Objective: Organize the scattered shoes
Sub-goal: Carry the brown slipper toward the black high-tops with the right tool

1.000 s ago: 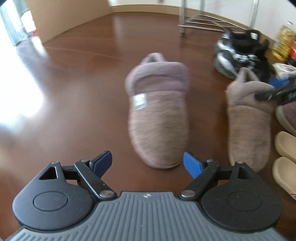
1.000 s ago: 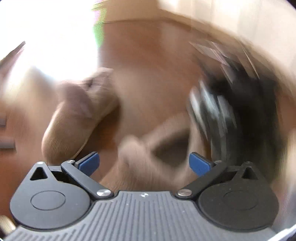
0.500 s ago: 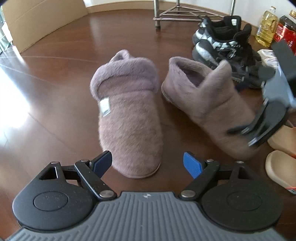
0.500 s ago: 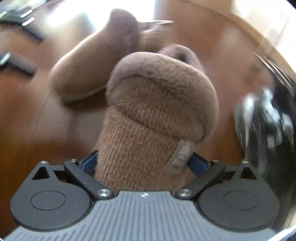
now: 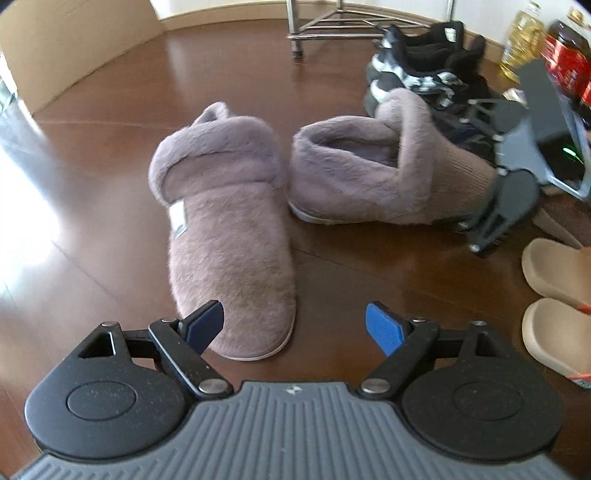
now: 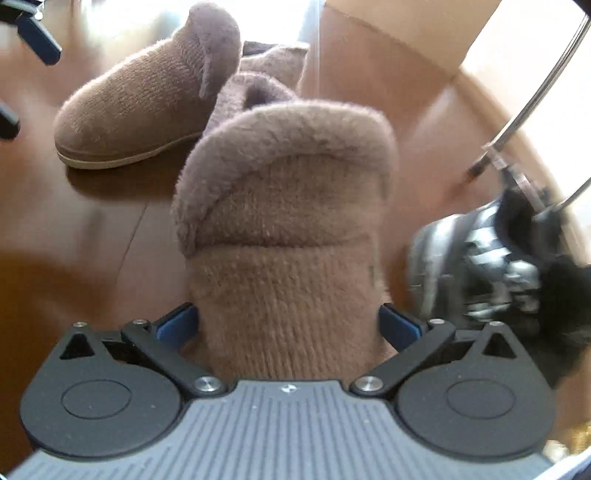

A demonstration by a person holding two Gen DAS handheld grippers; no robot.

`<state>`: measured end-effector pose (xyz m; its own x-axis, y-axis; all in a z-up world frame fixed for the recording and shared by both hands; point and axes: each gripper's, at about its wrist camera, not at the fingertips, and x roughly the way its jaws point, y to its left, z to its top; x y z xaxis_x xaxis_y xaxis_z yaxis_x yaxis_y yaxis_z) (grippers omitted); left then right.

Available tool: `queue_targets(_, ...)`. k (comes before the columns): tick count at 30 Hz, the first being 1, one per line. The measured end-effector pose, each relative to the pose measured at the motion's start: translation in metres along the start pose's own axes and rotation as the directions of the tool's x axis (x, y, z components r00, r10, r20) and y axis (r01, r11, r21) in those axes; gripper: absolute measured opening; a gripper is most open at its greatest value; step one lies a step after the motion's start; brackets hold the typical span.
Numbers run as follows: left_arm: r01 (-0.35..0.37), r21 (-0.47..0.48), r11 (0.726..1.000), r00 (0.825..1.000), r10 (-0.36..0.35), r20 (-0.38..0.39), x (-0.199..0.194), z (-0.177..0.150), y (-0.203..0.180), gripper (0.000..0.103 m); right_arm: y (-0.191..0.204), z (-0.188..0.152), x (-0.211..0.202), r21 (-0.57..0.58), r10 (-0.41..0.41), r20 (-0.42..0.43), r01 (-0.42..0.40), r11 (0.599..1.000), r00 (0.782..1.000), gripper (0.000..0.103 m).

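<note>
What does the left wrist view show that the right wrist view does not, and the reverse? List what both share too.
Only the left wrist view: beige sandals, an oil bottle, the open left gripper with nothing between its fingers, and the right gripper seen from outside.

Only the right wrist view: the right gripper close up, shut on the toe of a slipper.

Both: that held slipper, the other slipper, black sneakers, the metal rack and the wooden floor.

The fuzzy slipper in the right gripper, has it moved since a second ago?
Yes. The held slipper, gripped by the right gripper, has swung closer to the other slipper, its heel now nearly beside it.
</note>
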<state>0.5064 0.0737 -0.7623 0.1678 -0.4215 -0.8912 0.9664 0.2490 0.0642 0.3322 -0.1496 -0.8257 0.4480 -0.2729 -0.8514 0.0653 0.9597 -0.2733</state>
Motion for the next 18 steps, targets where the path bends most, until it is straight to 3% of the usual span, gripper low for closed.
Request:
queue_targets(3,0.001,0.001,1.0,1.0,-0.001,-0.011,0.003,0.001,-0.005,0.086,0.007,-0.006,0.001,-0.025,-0.011,-0.02,0.011,1.0,1.0,0.084)
queue_targets(4,0.004,-0.002,1.0,1.0,-0.004,-0.005,0.002,0.001,-0.005,0.086,0.01,-0.008,-0.002,-0.016,-0.022,-0.027,0.021,1.0,0.999,0.083)
queue_targets(7,0.007,-0.012,1.0,1.0,-0.007,-0.003,0.003,0.002,-0.005,0.086,0.016,-0.021,-0.019,0.033,-0.05,-0.043,0.051,0.998,0.998,0.083)
queue_targets(14,0.012,0.007,1.0,1.0,-0.012,-0.018,0.008,0.005,-0.011,0.086,-0.003,-0.037,-0.01,0.139,-0.124,-0.085,0.135,0.981,0.989,0.085)
queue_targets(16,0.014,0.016,1.0,1.0,-0.014,-0.009,0.006,0.005,-0.014,0.086,-0.008,-0.036,-0.009,0.14,-0.129,-0.091,0.141,0.98,0.988,0.087)
queue_targets(18,0.012,0.014,1.0,1.0,-0.012,-0.005,0.004,0.004,-0.014,0.086,-0.006,-0.038,-0.01,0.109,-0.145,-0.098,0.156,0.982,0.985,0.095)
